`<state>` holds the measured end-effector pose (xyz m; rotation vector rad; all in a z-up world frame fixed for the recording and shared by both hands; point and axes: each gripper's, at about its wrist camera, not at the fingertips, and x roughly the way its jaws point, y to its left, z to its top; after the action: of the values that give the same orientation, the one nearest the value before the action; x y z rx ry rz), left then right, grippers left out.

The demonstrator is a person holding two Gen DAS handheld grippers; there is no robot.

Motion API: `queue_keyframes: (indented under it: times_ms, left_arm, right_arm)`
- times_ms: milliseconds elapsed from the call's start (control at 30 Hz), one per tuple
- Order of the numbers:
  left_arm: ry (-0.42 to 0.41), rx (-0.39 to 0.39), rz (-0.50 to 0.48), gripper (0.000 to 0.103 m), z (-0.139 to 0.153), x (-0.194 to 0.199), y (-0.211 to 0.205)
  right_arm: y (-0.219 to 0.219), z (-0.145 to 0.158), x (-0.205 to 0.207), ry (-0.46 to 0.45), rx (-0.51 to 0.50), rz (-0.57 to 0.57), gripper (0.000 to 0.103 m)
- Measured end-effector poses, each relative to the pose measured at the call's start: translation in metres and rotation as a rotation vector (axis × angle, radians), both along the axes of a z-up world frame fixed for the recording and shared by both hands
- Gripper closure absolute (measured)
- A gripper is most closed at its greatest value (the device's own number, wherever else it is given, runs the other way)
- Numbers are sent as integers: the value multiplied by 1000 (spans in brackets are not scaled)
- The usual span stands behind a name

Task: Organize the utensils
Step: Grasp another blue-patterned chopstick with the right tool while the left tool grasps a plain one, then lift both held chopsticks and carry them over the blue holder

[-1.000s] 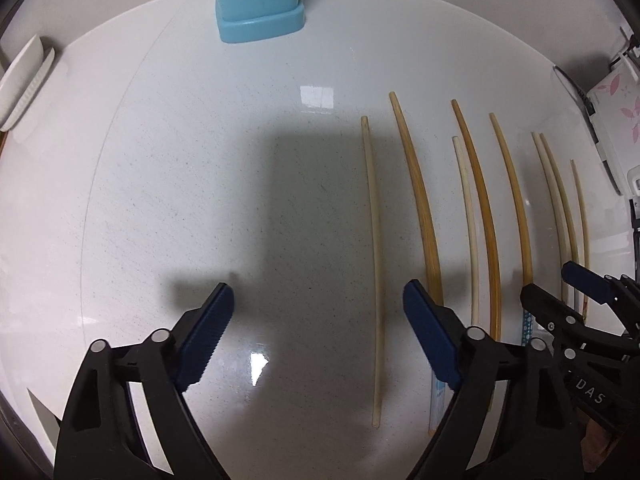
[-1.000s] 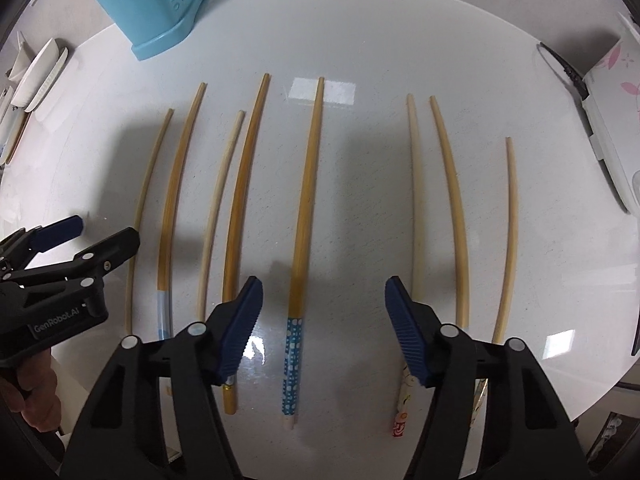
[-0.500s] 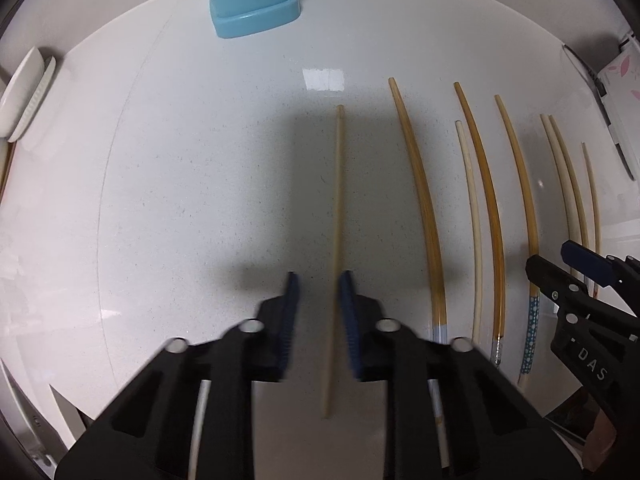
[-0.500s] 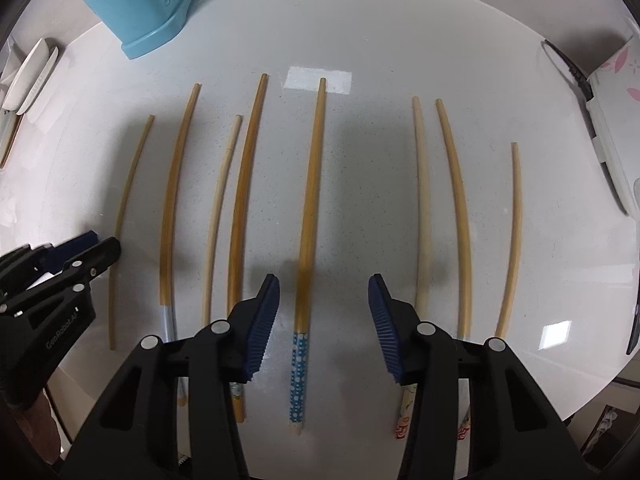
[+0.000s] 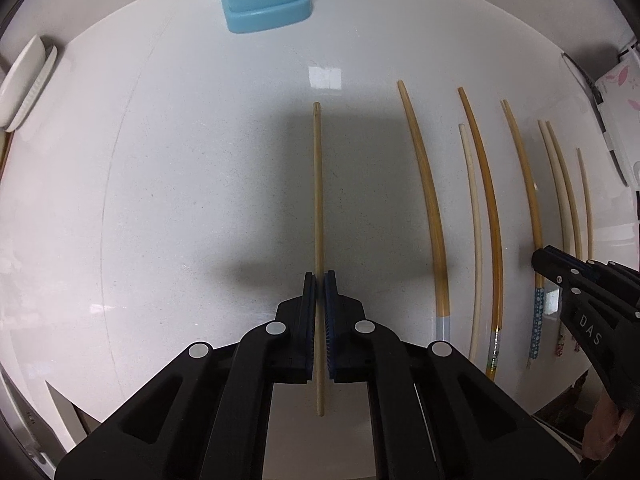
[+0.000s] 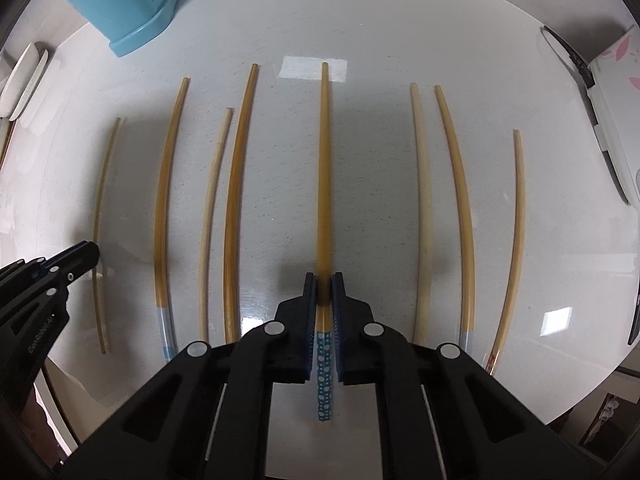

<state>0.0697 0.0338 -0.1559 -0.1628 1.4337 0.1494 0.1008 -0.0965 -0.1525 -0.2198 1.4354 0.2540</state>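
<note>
Both grippers, wide apart a second ago, have closed.

Left gripper: clamped on the thin pale chopstick, leftmost of the row, gripped toward its near end, probably for lifting.

Right gripper: clamped on the dotted-handle chopstick just above its blue pattern.

Remaining chopsticks lie parallel on the white bench; whether either held stick has left it is unclear.

Blue utensil holder stands at the far edge, well apart, the likely destination.

Round white stone-look tabletop: eight long wooden chopsticks lying in a parallel row, each running six to twelve o'clock. Light-blue perforated plastic utensil holder standing at eleven o'clock, behind the row. White ribbed dish at nine o'clock edge.
</note>
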Motion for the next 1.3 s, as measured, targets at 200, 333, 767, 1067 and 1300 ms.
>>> queue_keyframes:
  times_ms: [200,333,767,1067,1300]
  left_arm:
    - [-28,-12,20,99,6,-2,6]
    - [-47,-10,40,99,12,-5,10]
    - [-163,-17,75,99,57,-22,20]
    - [-269,-13,106,99,104,-28,26]
    - [-339,2,139,99,111,-15,37]
  right_arm:
    - [-4,2,4,-14,3,0,96]
    - [-5,5,3,-31,14,1,96]
    - [-6,49,4,-176,136,20,96]
    - [1,89,23,-271,227,38,96]
    - [6,112,26,-334,290,45,96]
